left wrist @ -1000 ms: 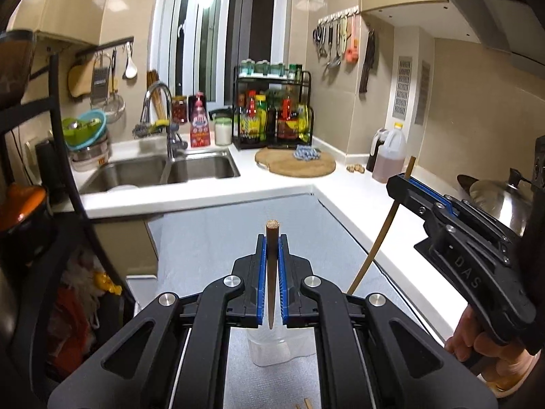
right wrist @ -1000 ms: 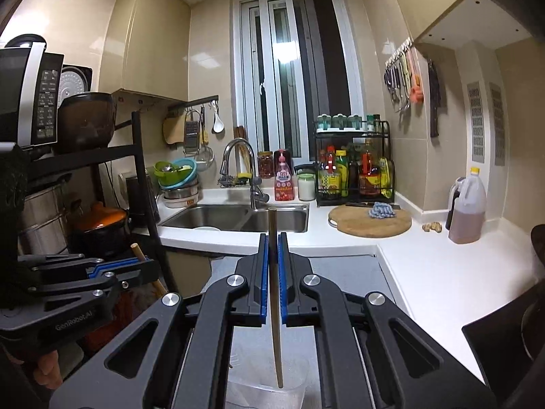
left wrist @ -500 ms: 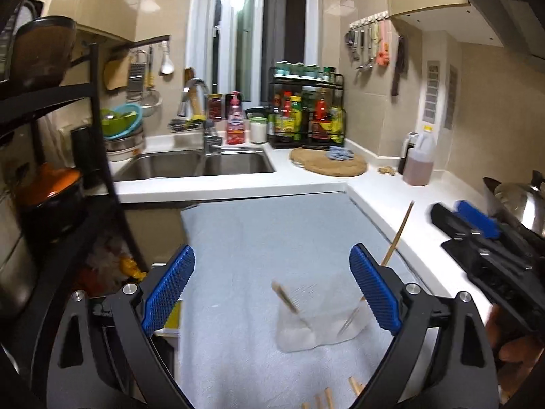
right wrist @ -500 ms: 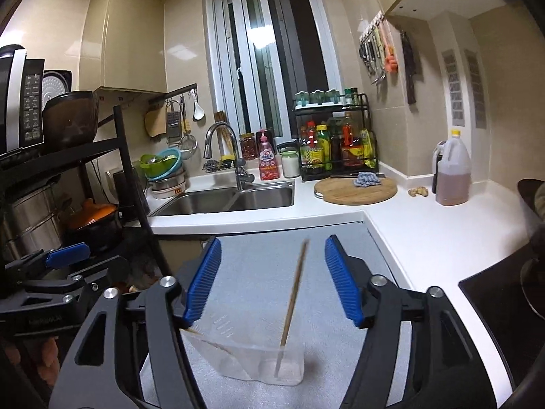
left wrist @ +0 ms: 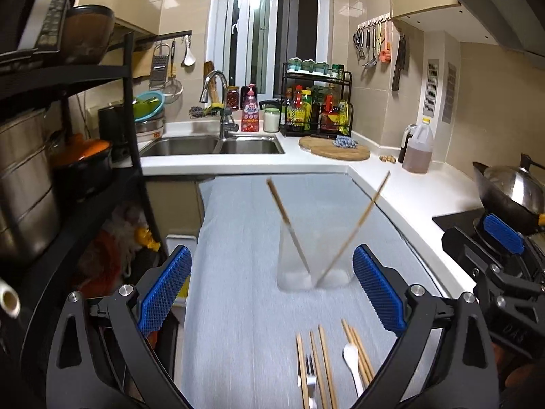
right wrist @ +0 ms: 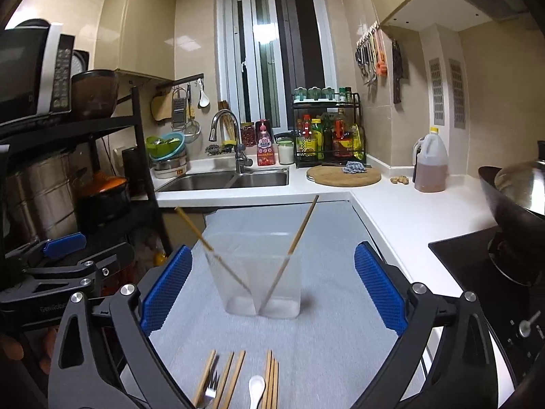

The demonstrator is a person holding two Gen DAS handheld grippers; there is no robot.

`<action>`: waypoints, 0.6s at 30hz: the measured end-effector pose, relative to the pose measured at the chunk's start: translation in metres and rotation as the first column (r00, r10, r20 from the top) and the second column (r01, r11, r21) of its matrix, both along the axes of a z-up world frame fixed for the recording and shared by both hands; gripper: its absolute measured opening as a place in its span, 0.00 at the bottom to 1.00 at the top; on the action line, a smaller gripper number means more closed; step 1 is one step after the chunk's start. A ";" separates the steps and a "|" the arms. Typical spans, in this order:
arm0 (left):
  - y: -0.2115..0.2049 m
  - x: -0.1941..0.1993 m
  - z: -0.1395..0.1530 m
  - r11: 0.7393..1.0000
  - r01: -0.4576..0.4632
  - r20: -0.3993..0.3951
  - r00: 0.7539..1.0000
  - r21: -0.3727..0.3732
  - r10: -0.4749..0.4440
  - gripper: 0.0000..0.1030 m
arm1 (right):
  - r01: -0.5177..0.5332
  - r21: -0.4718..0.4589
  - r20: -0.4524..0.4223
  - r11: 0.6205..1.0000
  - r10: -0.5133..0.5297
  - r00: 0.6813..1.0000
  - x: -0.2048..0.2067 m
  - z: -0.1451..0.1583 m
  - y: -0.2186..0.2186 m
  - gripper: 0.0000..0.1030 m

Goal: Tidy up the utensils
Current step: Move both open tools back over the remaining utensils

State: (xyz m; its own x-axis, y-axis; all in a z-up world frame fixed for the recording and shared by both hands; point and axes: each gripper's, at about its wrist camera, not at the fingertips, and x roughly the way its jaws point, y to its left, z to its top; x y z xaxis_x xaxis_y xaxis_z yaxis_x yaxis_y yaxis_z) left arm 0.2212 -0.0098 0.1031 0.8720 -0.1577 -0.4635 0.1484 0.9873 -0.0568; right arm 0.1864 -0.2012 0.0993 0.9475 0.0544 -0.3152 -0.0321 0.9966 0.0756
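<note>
Two grippers are both sitting wide apart with nothing in them: the left gripper [left wrist: 270, 293] and the right gripper [right wrist: 272, 289] are each hanging over the grey mat [left wrist: 245, 323], blue pads spread out to either side.

Closest to the cameras, a bunch of loose chopsticks [right wrist: 270, 381] are lying flat on the mat, with a fork [right wrist: 210, 390] on the left and a white spoon [right wrist: 255, 388] in between them. Same pile is showing up in the left view too.

A bit further out, the clear container [right wrist: 257, 276] is standing upright on the mat, and two chopsticks are leaning inside it, crossing near the bottom like a V. The left chopstick [right wrist: 211, 248] is tilting off to the left, the right chopstick [right wrist: 296, 242] is tilting right, both poking out above the rim.

Beyond that, the white counter [right wrist: 408, 211] is wrapping around, with the sink [right wrist: 235, 179], a round cutting board [right wrist: 344, 174], a spice rack [right wrist: 328, 133] and an oil jug [right wrist: 431, 162] near the wall. A wok [left wrist: 511, 187] is sitting on the stove off to the right.
</note>
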 end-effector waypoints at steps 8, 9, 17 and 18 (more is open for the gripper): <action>0.003 -0.056 -0.031 1.000 -0.016 -0.050 0.999 -0.001 0.016 0.90 | 0.025 -0.006 -0.059 1.000 -0.025 0.998 -0.054 -0.033 0.004 0.92; 0.003 -0.061 -0.036 1.000 -0.021 -0.054 0.998 0.003 0.021 0.90 | 0.031 -0.015 -0.065 0.999 -0.032 0.997 -0.059 -0.038 0.004 0.92; 0.009 -0.099 -0.089 0.999 -0.042 -0.072 0.996 0.012 0.042 0.90 | 0.084 -0.019 -0.128 0.996 -0.086 0.988 -0.102 -0.087 -0.011 0.92; 0.009 -0.102 -0.096 0.999 -0.049 -0.081 0.995 0.012 0.049 0.90 | 0.088 -0.020 -0.152 0.996 -0.090 0.984 -0.104 -0.095 -0.012 0.92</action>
